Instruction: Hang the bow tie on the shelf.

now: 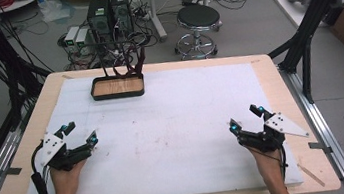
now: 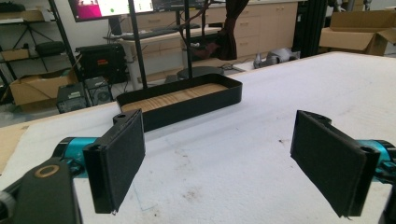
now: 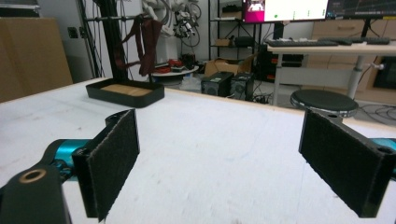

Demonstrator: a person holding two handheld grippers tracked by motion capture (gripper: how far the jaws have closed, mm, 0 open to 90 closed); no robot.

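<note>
While both jaws gape wide and empty, the left gripper [image 1: 80, 133] and right gripper [image 1: 245, 117] rest near the surface's [image 1: 173, 122] near edge, well apart from the far tray [image 1: 117, 87].

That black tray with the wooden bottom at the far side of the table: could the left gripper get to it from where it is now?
Probably yes. The left gripper is open and holds nothing, and the white table cover between it and the black tray lies bare. The dark red cloth hangs at the tray's far edge, not on the near side.
</note>
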